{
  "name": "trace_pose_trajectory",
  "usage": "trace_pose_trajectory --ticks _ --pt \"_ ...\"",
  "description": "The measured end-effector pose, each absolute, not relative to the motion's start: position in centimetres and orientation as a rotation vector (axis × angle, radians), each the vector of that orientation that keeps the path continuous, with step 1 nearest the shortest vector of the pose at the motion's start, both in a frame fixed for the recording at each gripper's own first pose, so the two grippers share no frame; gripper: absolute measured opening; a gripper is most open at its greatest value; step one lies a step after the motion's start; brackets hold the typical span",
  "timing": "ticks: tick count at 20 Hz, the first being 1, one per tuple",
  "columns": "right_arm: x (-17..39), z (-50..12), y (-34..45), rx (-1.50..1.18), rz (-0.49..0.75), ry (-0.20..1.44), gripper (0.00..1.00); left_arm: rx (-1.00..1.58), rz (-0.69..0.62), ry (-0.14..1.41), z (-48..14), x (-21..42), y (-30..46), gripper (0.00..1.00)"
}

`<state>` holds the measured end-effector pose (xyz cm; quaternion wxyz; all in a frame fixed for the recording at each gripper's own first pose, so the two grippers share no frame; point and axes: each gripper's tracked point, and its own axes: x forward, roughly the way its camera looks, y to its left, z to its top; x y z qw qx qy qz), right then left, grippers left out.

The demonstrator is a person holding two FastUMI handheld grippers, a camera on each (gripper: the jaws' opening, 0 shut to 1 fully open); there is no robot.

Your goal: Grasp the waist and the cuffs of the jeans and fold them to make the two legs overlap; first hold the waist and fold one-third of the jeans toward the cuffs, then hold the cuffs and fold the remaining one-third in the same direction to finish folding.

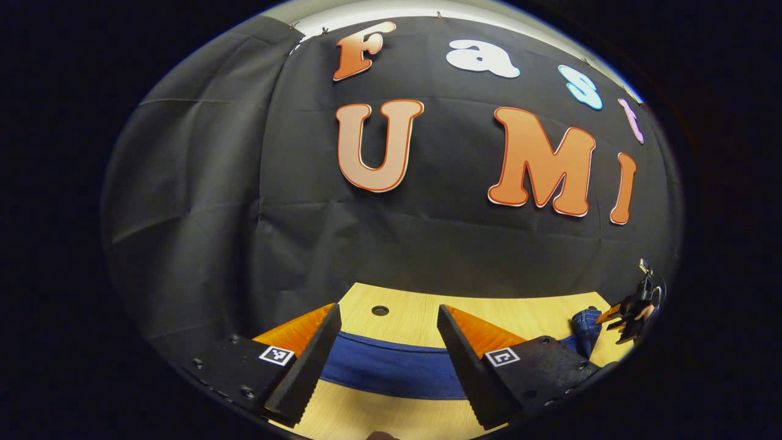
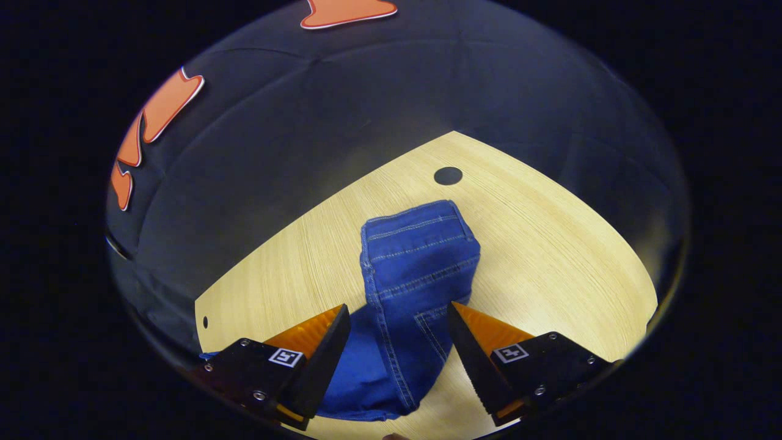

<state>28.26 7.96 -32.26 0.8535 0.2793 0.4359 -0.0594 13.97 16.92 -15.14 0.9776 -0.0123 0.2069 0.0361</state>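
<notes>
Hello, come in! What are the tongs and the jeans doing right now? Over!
Both tongs open: left tongs, right tongs. Jeans lying on the table, not gripped. Nothing in the way.

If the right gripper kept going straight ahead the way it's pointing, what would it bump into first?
Most likely the jeans. The right gripper is open, its fingers either side of the blue denim lying on the wooden table, and it points down onto it. How far off the cloth is, I can't judge.

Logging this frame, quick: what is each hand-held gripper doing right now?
Left hand-held gripper: open, holding nothing, above the jeans.
Right hand-held gripper: open, holding nothing, jeans lying between its fingers.
</notes>
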Motion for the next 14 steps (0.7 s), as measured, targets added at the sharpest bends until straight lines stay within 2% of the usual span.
trace_pose_trajectory --ticks 6,10,14 --pt "32.6 -34.4 8.8 0.502 -0.137 0.93 0.97 0.005 0.122 0.479 -17.2 13.1 17.6 0.97" --pt "34.3 -36.6 8.2 0.332 -0.18 0.962 0.97 0.019 0.162 0.515 -18.2 12.7 18.3 0.98" --pt "33.4 -36.8 7.3 0.152 -0.209 1.006 0.88 0.028 0.185 0.543 -19.1 12.7 18.3 0.98"
